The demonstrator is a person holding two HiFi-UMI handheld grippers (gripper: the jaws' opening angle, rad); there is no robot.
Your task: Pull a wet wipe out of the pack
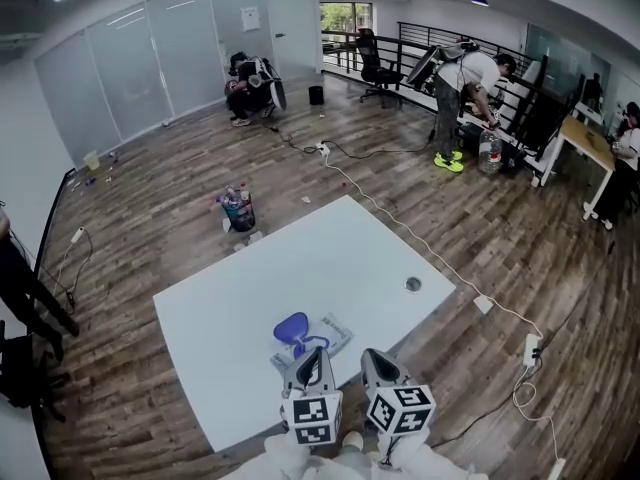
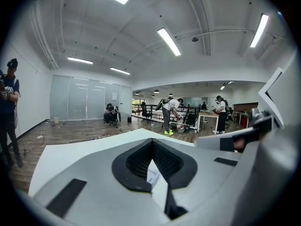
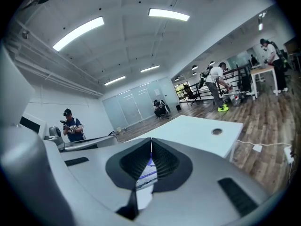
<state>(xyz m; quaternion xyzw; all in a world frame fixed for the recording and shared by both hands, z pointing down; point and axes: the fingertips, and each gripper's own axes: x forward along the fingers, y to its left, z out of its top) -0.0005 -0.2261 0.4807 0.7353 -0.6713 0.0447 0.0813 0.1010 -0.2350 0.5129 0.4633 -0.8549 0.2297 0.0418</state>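
The wet wipe pack (image 1: pixel 328 337) lies flat near the front edge of the white table (image 1: pixel 240 308), and its blue lid (image 1: pixel 292 328) stands flipped open at its left end. My left gripper (image 1: pixel 316 354) hovers just short of the pack with its jaws together and nothing in them. Beside it on the right, my right gripper (image 1: pixel 369 358) is also shut and empty. In the left gripper view the jaw tips (image 2: pixel 152 141) meet, and a strip of the printed pack (image 2: pixel 153 174) shows below them. The right gripper view shows closed tips (image 3: pixel 151 140) over the pack (image 3: pixel 146 174).
A round cable hole (image 1: pixel 413 284) sits near the table's right edge. A small bin (image 1: pixel 238 210) of bottles stands on the wood floor beyond the table. A white cable and power strip (image 1: pixel 531 348) lie on the floor at right. People stand and sit at the room's edges.
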